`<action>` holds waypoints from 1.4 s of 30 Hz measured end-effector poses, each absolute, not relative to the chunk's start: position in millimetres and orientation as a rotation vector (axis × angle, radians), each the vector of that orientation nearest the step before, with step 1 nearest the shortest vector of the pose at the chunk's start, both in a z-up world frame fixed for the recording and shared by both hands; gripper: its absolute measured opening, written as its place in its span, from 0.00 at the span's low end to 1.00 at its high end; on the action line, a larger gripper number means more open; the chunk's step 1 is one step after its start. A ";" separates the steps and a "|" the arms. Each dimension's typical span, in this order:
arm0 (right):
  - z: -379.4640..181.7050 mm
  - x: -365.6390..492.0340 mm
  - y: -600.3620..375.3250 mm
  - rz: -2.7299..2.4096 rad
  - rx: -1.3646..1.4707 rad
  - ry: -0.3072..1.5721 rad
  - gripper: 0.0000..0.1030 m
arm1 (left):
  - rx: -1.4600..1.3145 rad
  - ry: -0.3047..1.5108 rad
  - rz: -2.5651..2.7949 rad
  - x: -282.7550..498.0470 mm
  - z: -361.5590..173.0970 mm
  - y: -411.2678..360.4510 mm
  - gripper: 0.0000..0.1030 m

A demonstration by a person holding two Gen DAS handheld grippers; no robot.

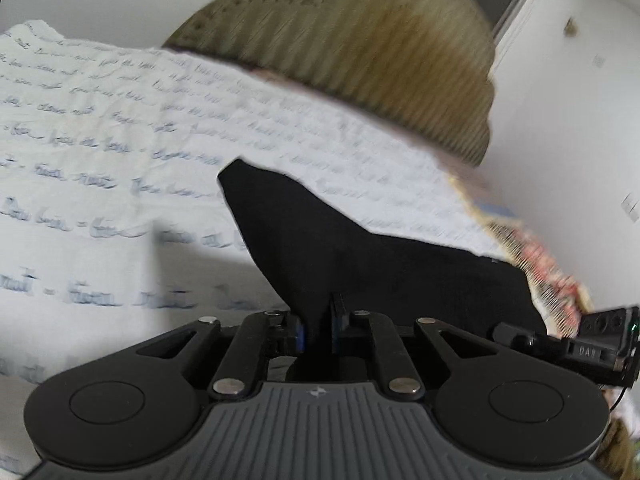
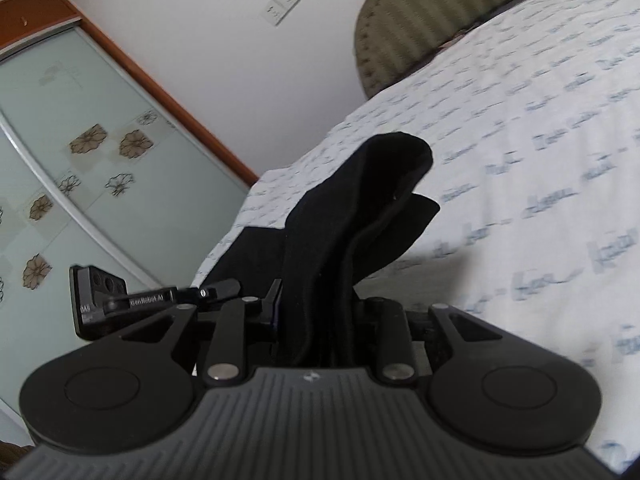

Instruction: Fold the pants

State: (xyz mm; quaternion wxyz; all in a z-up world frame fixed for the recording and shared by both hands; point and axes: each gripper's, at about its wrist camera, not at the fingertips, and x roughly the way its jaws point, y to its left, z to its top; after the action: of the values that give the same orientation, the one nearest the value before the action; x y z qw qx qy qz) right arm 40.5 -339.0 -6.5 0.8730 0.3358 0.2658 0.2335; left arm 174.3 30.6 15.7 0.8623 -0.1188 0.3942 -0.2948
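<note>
The black pants [image 1: 360, 256] lie partly on the white bed sheet with blue script print [image 1: 120, 140]. My left gripper [image 1: 318, 334] is shut on an edge of the pants, and the cloth stretches away from it to the right and up to a point. In the right wrist view my right gripper [image 2: 316, 320] is shut on a thick bunched fold of the pants [image 2: 360, 208], which rises between the fingers and droops forward above the sheet [image 2: 520, 160]. The fingertips of both grippers are mostly hidden by cloth.
An olive ribbed headboard [image 1: 360, 48] stands at the bed's far end against a white wall; it also shows in the right wrist view [image 2: 420, 8]. A floral cloth [image 1: 548, 268] lies at the bed's right edge. A glass sliding wardrobe door with flower decals [image 2: 80, 160] stands left of the bed.
</note>
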 end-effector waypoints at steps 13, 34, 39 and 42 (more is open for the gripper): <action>14.5 16.9 -247.1 0.238 0.172 0.521 0.40 | -0.059 0.758 -0.402 123.9 -0.2 18.3 0.74; -28.5 -28.7 -188.7 0.077 -0.039 0.560 0.42 | 0.105 0.757 -0.268 63.9 -34.1 -13.6 0.88; -12.2 -16.7 -197.0 0.073 -0.062 0.523 0.43 | 0.106 0.754 -0.262 64.8 -29.2 -16.4 0.88; -4.1 11.4 -208.6 0.073 -0.051 0.522 0.44 | 0.099 0.749 -0.267 68.4 -29.1 -22.5 0.88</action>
State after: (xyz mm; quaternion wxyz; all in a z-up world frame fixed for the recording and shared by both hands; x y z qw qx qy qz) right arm 11.4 -208.6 -4.1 0.9652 -0.0251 0.2579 0.0362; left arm 68.4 -22.5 -29.1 0.9209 0.0479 0.3643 -0.1297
